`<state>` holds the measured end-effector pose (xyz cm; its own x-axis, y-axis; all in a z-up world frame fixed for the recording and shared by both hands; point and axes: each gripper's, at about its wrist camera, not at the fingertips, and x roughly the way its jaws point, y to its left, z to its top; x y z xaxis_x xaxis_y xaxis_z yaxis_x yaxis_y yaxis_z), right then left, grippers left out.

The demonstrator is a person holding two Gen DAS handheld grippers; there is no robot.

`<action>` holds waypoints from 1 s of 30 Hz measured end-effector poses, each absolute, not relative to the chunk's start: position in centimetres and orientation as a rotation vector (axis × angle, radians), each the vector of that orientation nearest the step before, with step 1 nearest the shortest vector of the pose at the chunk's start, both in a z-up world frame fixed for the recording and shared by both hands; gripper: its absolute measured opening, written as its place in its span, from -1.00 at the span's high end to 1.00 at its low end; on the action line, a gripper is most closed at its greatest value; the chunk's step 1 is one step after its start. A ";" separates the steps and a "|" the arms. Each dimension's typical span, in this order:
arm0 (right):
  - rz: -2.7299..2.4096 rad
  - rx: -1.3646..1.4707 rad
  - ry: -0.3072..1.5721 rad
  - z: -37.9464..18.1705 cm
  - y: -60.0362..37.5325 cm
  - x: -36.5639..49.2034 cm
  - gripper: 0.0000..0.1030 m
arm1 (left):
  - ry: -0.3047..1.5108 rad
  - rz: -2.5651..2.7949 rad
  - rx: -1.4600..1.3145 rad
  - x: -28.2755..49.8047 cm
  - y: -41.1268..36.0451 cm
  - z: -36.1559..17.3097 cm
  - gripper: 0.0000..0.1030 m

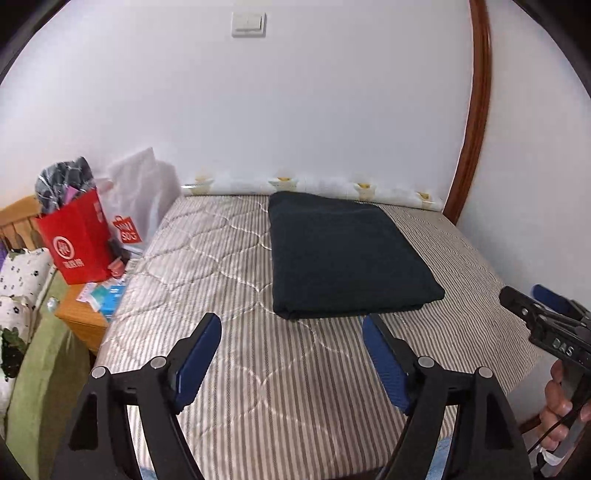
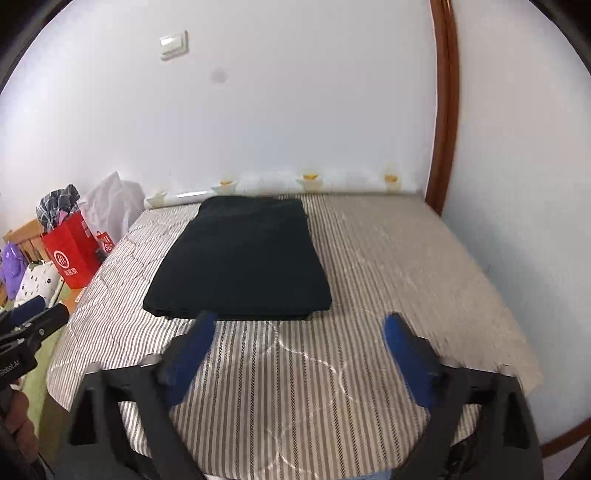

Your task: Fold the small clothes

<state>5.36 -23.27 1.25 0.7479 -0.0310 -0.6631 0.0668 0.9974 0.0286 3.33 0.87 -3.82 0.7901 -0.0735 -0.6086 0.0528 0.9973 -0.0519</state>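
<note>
**Dark cloth folded on the bed, both tongs wide apart**

A dark cloth [image 1: 347, 254] lies on the striped mattress [image 1: 207, 266]. It is folded into a neat, flat block with straight sides. Its far end sits close to the white wall [image 1: 295, 110], and its near edge faces the two tongs. In the right wrist view the same dark cloth [image 2: 240, 258] lies a bit to the left of the middle of the bed.

The left gripper [image 1: 291, 325] hangs above the mattress, just in front of the near edge of the cloth. Its two blue pads [image 1: 384, 362] are spread far apart and hold nothing. The right-hand pad tip is very near the cloth edge — I cannot tell if it touches.

The right gripper [image 2: 299, 321] is also over the mattress [image 2: 388, 258], in front of the cloth. Its blue pads [image 2: 188, 354] are wide apart too, with nothing between them. The left pad tip looks like it is right at the cloth's near edge.

Beside the bed, on the left, stands a red paper bag [image 1: 77, 240] stuffed with clothes — next to it is a white plastic bag [image 1: 144, 192]. Both sit on a small wooden table [image 1: 81, 317]. A light switch [image 1: 248, 24] is high on the wall, and a brown wooden frame [image 1: 476, 110] runs up on the right
</note>
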 end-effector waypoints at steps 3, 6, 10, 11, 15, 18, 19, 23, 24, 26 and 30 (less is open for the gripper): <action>-0.079 0.034 0.707 1.7 -23.1 3.7 -0.99 | 0.628 -0.054 -0.044 1.6 1.2 -3.2 -0.60; -0.104 0.038 0.725 1.9 -23.3 2.5 -0.99 | 0.617 -0.055 -0.047 0.3 1.0 -2.8 -0.61; -0.111 0.050 0.717 2.3 -23.8 0.8 -0.99 | 0.603 -0.052 -0.017 -1.0 0.4 -2.5 -0.62; -0.114 0.050 0.715 2.5 -23.8 0.4 -0.99 | 0.601 -0.050 -0.015 -1.3 0.3 -2.4 -0.62; -0.129 0.033 0.712 3.0 -24.2 -0.5 -0.99 | 0.588 -0.052 -0.016 -2.1 -0.1 -2.0 -0.62; -0.131 0.039 0.715 3.3 -24.5 -0.9 -0.99 | 0.578 -0.049 -0.006 -2.3 -0.4 -1.7 -0.62; -0.134 0.037 0.715 3.3 -24.6 -0.9 -0.99 | 0.576 -0.044 -0.004 -2.3 -0.5 -1.6 -0.62; -0.147 0.037 0.719 3.2 -25.0 -1.1 -0.99 | 0.580 -0.051 -0.005 -2.3 -0.8 -1.6 -0.63; -0.148 0.037 0.721 3.1 -25.2 -1.0 -0.99 | 0.580 -0.052 -0.003 -2.3 -0.9 -1.7 -0.63; -0.155 0.039 0.723 3.1 -25.4 -0.9 -0.99 | 0.582 -0.051 -0.001 -2.4 -1.0 -1.7 -0.63; -0.156 0.048 0.723 3.1 -25.9 -0.9 -0.99 | 0.588 -0.053 0.001 -2.3 -1.1 -1.8 -0.63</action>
<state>-0.92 -25.95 3.08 0.7390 -0.1250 -0.6620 0.1584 0.9873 -0.0097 -2.28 -1.11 -1.81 0.8308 -0.0494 -0.5544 0.0498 0.9987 -0.0143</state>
